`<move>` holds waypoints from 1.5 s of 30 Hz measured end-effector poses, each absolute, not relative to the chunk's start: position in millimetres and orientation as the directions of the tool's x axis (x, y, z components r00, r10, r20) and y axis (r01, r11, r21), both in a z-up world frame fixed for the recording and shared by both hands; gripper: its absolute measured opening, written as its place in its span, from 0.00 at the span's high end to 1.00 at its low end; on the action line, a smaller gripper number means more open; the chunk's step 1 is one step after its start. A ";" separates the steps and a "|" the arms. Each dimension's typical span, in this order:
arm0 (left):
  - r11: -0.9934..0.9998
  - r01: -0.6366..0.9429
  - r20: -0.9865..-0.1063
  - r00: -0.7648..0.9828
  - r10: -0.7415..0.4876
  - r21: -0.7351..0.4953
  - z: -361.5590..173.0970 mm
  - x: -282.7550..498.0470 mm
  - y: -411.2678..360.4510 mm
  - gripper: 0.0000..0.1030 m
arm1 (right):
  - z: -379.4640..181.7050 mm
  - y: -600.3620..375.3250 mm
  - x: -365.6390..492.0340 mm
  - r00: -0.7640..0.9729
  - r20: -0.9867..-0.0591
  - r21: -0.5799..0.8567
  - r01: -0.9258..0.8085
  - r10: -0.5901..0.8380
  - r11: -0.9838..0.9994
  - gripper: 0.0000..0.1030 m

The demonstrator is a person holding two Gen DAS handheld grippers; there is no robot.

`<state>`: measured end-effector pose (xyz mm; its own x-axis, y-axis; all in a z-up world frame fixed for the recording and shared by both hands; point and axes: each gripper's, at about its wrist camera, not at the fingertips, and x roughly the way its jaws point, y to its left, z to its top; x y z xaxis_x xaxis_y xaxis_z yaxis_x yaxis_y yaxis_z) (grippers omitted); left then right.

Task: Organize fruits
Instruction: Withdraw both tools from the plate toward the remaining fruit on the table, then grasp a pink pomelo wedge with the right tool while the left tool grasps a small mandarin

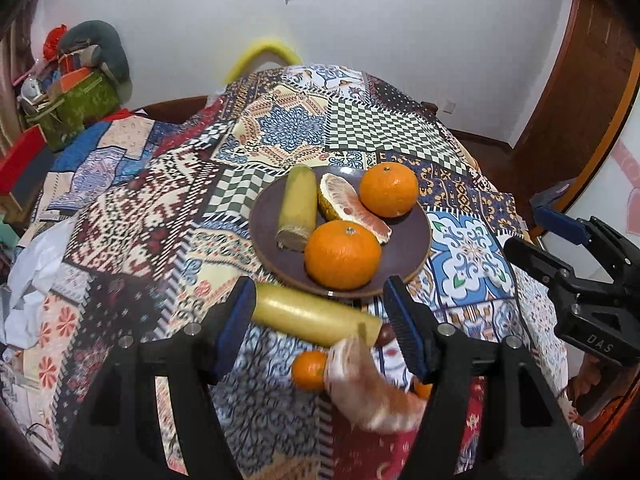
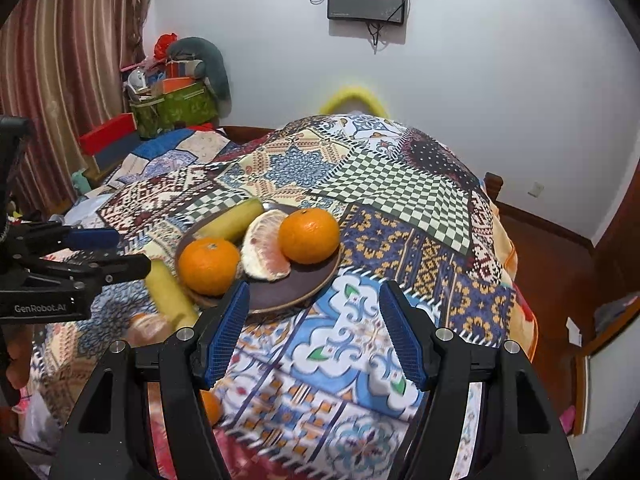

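A dark purple plate (image 1: pixel 404 240) (image 2: pixel 296 292) on the patterned cloth holds two oranges (image 1: pixel 342 254) (image 1: pixel 388 189), a grapefruit wedge (image 1: pixel 344 204) and a yellow-green stick (image 1: pixel 298 206). A second yellow stick (image 1: pixel 316 316) (image 2: pixel 168 296) lies on the cloth just in front of the plate, between my open left fingers. Nearer lie a small orange (image 1: pixel 309 370) and a peeled pinkish wedge (image 1: pixel 368 392). My left gripper (image 1: pixel 320 328) is open and empty above them. My right gripper (image 2: pixel 312 336) is open and empty, right of the plate.
The patchwork cloth (image 1: pixel 160 220) covers a rounded table. Another small orange (image 2: pixel 210 406) lies near the front edge. Boxes and a green bag (image 1: pixel 76 96) stand at the back left. A wooden door (image 1: pixel 580 92) is on the right.
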<state>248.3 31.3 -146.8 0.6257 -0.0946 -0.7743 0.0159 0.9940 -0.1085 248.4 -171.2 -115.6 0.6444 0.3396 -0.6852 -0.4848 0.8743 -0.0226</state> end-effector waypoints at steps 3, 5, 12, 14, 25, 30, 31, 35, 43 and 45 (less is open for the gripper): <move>0.994 0.009 -0.771 0.630 -0.090 -0.109 -143.8 233.6 34.9 0.36 | -115.7 -169.0 236.0 0.631 -0.692 -0.013 -0.495 0.349 0.869 0.38; 0.994 0.000 -0.771 0.631 -0.083 -0.107 -142.5 223.2 37.7 0.36 | -116.6 -166.0 226.9 0.622 -0.699 -0.015 -0.505 0.352 0.863 0.38; 0.993 -0.024 -0.775 0.628 -0.075 -0.116 -143.5 194.8 47.1 0.36 | -123.2 -153.5 205.4 0.587 -0.716 0.014 -0.529 0.378 0.849 0.38; 0.993 -0.027 -0.778 0.624 -0.073 -0.115 -145.6 187.7 50.0 0.36 | -127.2 -149.7 200.7 0.572 -0.724 0.029 -0.533 0.385 0.845 0.38; 0.991 -0.051 -0.794 0.605 -0.065 -0.121 -167.4 164.7 65.3 0.36 | -150.3 -117.3 185.6 0.491 -0.777 0.058 -0.567 0.394 0.822 0.38; 0.992 -0.052 -0.798 0.599 -0.058 -0.111 -178.8 160.9 69.2 0.36 | -165.0 -104.1 188.8 0.446 -0.803 0.076 -0.582 0.396 0.810 0.38; 0.993 -0.051 -0.799 0.599 -0.057 -0.110 -180.3 160.9 69.8 0.36 | -167.3 -102.1 189.5 0.438 -0.808 0.080 -0.582 0.394 0.810 0.38; 0.993 -0.049 -0.800 0.598 -0.056 -0.106 -187.0 160.1 72.7 0.36 | -176.3 -93.1 197.5 0.399 -0.821 0.117 -0.583 0.408 0.804 0.38; 0.991 -0.068 -0.806 0.590 -0.054 -0.115 -197.9 163.9 81.4 0.36 | -189.0 -70.9 204.0 0.345 -0.841 0.126 -0.624 0.417 0.771 0.38; 0.990 -0.070 -0.807 0.587 -0.055 -0.119 -199.6 165.6 82.8 0.36 | -194.7 -68.6 206.9 0.335 -0.847 0.129 -0.624 0.413 0.771 0.46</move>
